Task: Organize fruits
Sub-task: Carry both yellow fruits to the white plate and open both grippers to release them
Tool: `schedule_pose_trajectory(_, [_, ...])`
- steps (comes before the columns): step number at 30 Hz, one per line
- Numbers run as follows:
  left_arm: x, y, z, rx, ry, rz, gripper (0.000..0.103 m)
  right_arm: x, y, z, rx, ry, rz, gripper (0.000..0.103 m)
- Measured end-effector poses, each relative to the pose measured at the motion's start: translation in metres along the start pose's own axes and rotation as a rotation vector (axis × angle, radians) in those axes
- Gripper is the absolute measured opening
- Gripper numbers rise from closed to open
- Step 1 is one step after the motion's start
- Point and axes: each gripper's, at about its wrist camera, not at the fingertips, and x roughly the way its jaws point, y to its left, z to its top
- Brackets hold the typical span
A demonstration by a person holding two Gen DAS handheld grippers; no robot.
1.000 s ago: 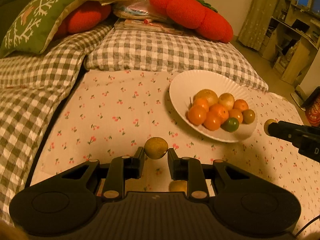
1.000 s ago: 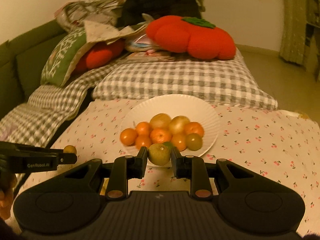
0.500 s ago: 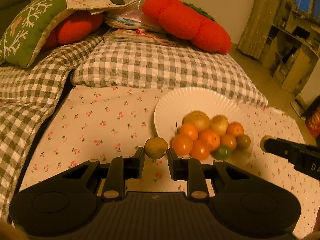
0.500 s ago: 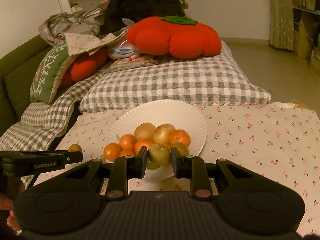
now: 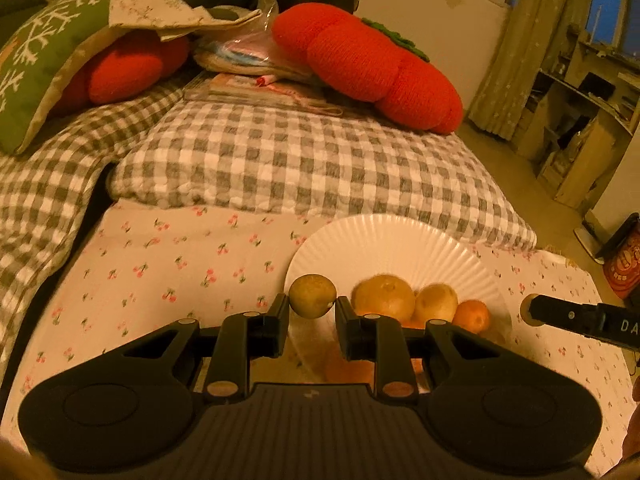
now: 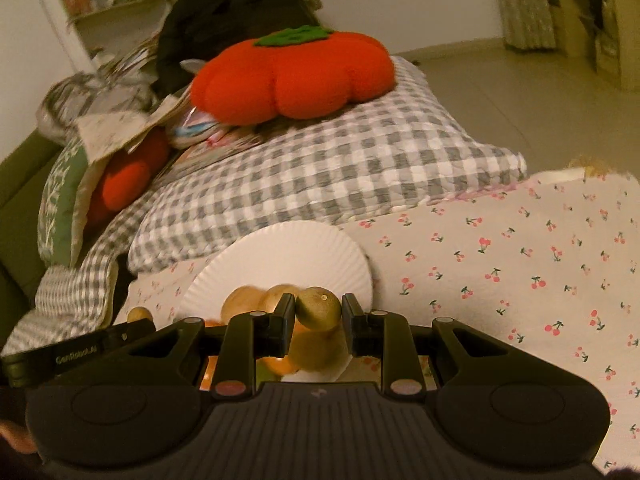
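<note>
1. The left gripper [image 5: 312, 314] points forward and down over the near left rim of the plate [image 5: 400, 240], its fingers clamped on a small round yellow-brown fruit [image 5: 313, 295] held above the rim
2. The right gripper [image 6: 319, 316] tilts down over the plate's near edge, rolled so the bed looks slanted; its fingers pinch a greenish-yellow fruit [image 6: 319, 309]
3. The plate is white, round and ribbed, and lies on a cherry-print sheet [image 5: 180, 272]; on it sit two pale yellow fruits [image 5: 383, 298] and an orange one [image 5: 472, 315] in a close heap
4. The left view shows the right gripper's finger coming in from the right edge with its fruit at the tip; it also shows shelves [image 5: 592, 92] and a curtain
5. The right view shows the left gripper at lower left, and a thumb, probably, at the bottom corner
6. Behind the plate lies a puffy grey-checked quilt [image 6: 320, 176] with a plush red tomato cushion [image 6: 292, 76] on top
</note>
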Motion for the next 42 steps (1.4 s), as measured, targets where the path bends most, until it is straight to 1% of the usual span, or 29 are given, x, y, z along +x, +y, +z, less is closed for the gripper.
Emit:
schedule_pose_trajectory(3, [0.007,0.000,0.003,-0.004,-0.014,-0.010,0.010,0.007,-0.005,0.004,0.017,-0.004,-0.001,0.023])
schedule_pose_trajectory(8, [0.021,0.001,0.006,0.002,-0.015,-0.034,0.010,0.021,-0.009,0.008,0.031,-0.003,0.009,0.023])
schedule_pose_trajectory(13, [0.035,0.004,0.005,-0.012,0.015,-0.074,0.010,0.032,-0.005,0.007,0.001,0.008,0.008,0.023])
schedule_pose_trajectory(19, [0.046,0.005,0.003,-0.026,0.048,-0.092,0.010,0.041,-0.004,0.003,-0.018,0.025,0.001,0.023])
schedule_pose_trajectory(24, [0.046,0.008,0.003,-0.043,0.057,-0.099,0.011,0.040,-0.009,0.003,0.016,0.021,0.010,0.025])
schedule_pose_trajectory(30, [0.041,0.011,0.004,-0.064,0.059,-0.104,0.016,0.033,-0.009,0.005,0.027,0.002,0.000,0.028])
schedule_pose_trajectory(35, [0.033,0.015,0.008,-0.116,0.058,-0.120,0.021,0.024,-0.006,0.009,0.030,-0.018,-0.008,0.032])
schedule_pose_trajectory(39, [0.025,0.018,0.011,-0.118,0.071,-0.088,0.027,0.016,-0.002,0.012,0.036,-0.029,0.005,0.035])
schedule_pose_trajectory(42, [0.016,0.024,0.012,-0.152,0.065,-0.088,0.032,0.011,0.004,0.014,0.030,-0.035,0.015,0.035])
